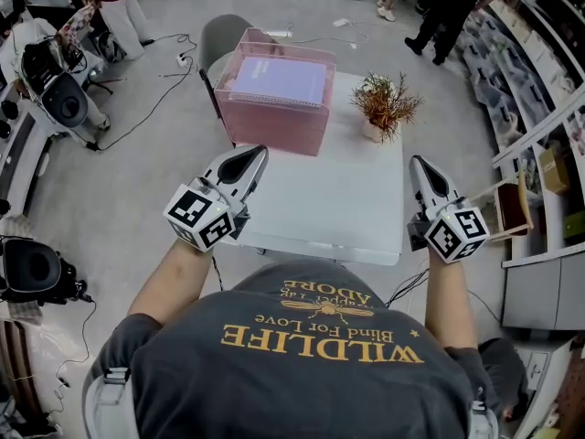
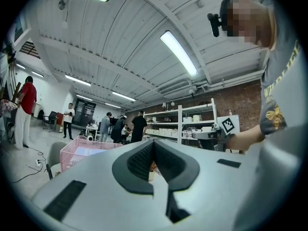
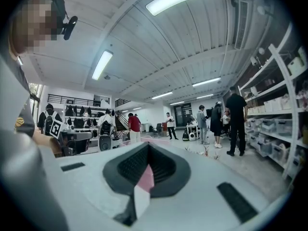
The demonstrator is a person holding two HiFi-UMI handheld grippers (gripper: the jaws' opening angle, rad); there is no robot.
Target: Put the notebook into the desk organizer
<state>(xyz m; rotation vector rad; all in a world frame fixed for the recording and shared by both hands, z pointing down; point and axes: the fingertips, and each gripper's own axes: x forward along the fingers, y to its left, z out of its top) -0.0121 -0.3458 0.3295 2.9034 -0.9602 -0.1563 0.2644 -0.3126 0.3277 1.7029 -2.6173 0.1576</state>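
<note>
A pink mesh desk organizer [image 1: 274, 126] stands at the far left of the white table [image 1: 338, 199]. Inside it a lavender spiral notebook [image 1: 279, 80] lies flat. My left gripper [image 1: 259, 151] hovers over the table's near left corner, just short of the organizer, with its jaws shut on nothing. My right gripper [image 1: 419, 161] is held over the table's right edge, also shut and empty. In the left gripper view the organizer [image 2: 72, 155] shows to the left beyond the shut left gripper [image 2: 154, 143]. The right gripper [image 3: 148, 146] shows only a sliver of pink behind its jaws.
A small potted dried plant [image 1: 384, 106] stands on the table to the right of the organizer. A grey chair [image 1: 219, 35] is behind the table. Shelving [image 1: 539, 154] runs along the right, cables and equipment lie on the floor at the left, and several people stand in the background.
</note>
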